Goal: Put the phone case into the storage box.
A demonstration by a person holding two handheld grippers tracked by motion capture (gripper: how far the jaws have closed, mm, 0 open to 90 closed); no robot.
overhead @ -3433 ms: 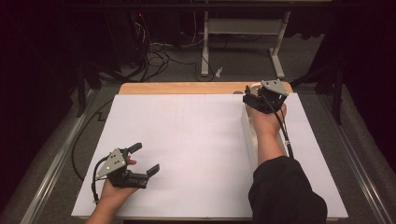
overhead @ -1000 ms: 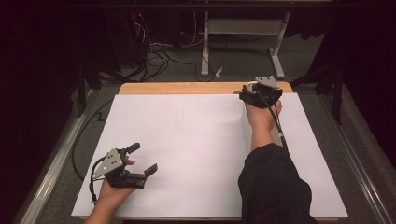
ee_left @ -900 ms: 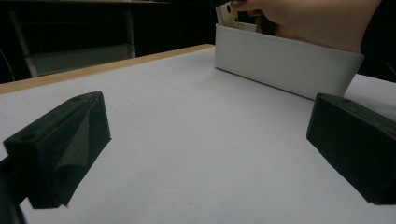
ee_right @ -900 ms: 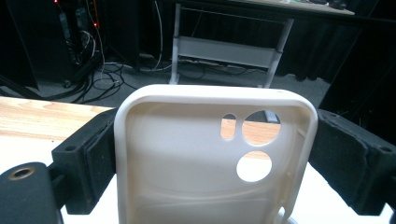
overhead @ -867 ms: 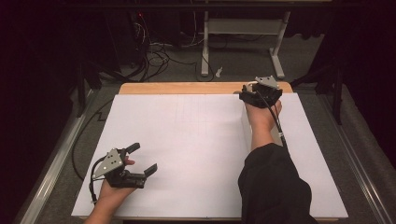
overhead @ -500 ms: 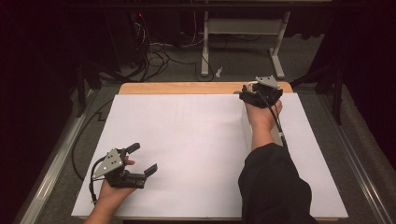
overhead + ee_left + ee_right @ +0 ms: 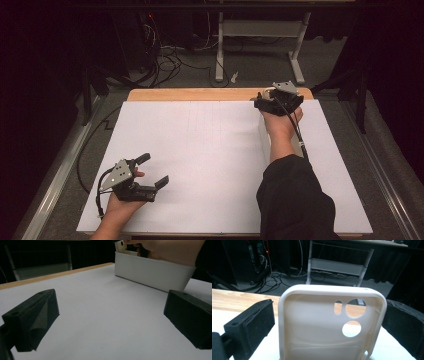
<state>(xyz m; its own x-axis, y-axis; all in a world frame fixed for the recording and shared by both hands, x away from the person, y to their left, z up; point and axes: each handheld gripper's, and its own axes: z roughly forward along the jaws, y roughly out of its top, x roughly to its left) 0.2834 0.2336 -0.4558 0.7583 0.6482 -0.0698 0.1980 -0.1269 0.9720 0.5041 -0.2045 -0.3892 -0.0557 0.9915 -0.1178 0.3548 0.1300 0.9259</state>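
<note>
One phone case (image 7: 329,325), cream, stands upright between the jaws of my right hand-held gripper (image 7: 276,101) at the table's (image 7: 210,150) 1 o'clock, above a white bin (image 7: 152,273); I cannot tell whether it is gripped. Since a second ago nothing has shifted, so I judge the lift paused. Left hand-held gripper (image 7: 150,175) gapes idle at 7 o'clock; no readable writing.

Light falls from above onto the white table (image 7: 210,150), which is bright while the surroundings sink into near black. The gripper views are soft, their near black jaws blurred, shadows faint.
</note>
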